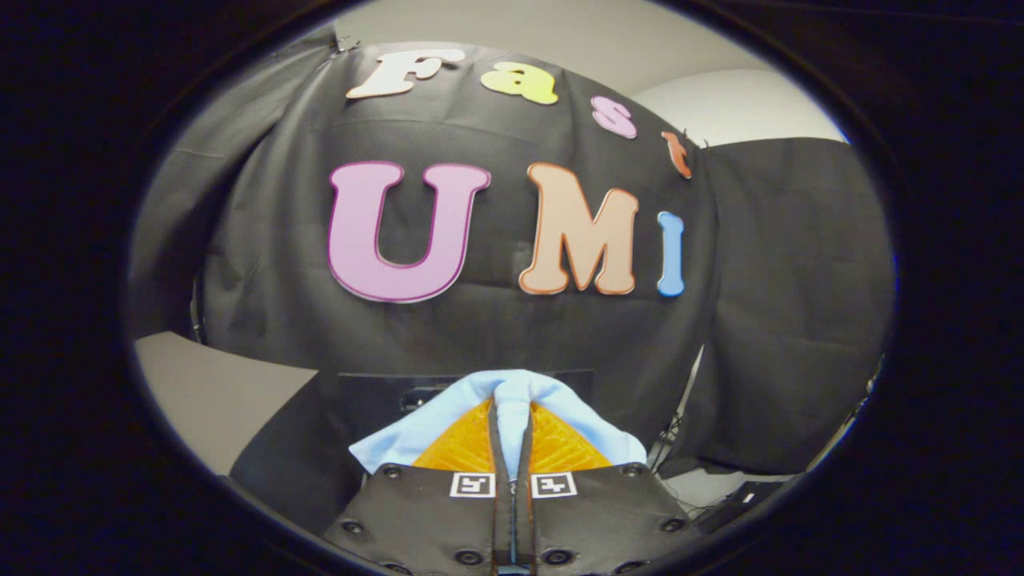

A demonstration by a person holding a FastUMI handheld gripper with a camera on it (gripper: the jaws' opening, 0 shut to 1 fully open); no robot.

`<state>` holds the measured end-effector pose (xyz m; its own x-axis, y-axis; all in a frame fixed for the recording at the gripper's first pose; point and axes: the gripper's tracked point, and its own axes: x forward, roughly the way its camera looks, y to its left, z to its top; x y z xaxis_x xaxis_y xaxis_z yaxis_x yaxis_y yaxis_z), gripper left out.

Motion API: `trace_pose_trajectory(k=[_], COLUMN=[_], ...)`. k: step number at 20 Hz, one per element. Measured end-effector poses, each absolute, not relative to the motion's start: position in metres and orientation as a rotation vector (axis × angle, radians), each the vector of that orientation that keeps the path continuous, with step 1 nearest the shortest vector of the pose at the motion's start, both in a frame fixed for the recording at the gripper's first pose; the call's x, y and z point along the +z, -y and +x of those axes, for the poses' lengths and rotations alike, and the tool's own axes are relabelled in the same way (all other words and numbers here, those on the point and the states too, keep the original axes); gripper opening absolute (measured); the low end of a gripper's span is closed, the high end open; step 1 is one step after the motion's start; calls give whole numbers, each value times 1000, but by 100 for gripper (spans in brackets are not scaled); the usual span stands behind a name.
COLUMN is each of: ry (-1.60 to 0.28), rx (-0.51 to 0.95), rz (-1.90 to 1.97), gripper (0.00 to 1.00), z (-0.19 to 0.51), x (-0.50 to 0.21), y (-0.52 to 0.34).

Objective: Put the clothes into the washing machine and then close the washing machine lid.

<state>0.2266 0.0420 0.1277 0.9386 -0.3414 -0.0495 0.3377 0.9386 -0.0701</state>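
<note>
Already my gripper (512, 436) was closed tight on the light-blue clothes (512, 392), lifted before the booth's wall (264, 320); loading the washing machine and closing its lid seemingly remained undone.

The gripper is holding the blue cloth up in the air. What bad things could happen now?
1. The fingers pinch only a narrow fold of the light blue cloth; the rest drapes loose on both sides, so it might slip out if shaken.
2. The gripper faces the black booth wall, and the hanging cloth hides what lies just ahead of the fingers, so aiming for the washing machine could be harder, and the loose edges might snag on the way.
</note>
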Motion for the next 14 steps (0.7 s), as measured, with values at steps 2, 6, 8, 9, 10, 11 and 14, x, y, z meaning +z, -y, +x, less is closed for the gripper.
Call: trace_pose_trajectory(k=[2,6,8,9,10,11,14], ry=[-107,-184,-218,-232,-244,-256,-305], rx=[-331,-302,-297,-300,-292,-278,-263], rz=[-58,-71,-74,-75,-71,-71,-88], gripper=[2,2,2,5,8,8,16], z=[234,252,262,260,263,269,274], x=[100,51,28,21,14,6,-13], y=[-42,-45,-42,-43,-45,-48,-50])
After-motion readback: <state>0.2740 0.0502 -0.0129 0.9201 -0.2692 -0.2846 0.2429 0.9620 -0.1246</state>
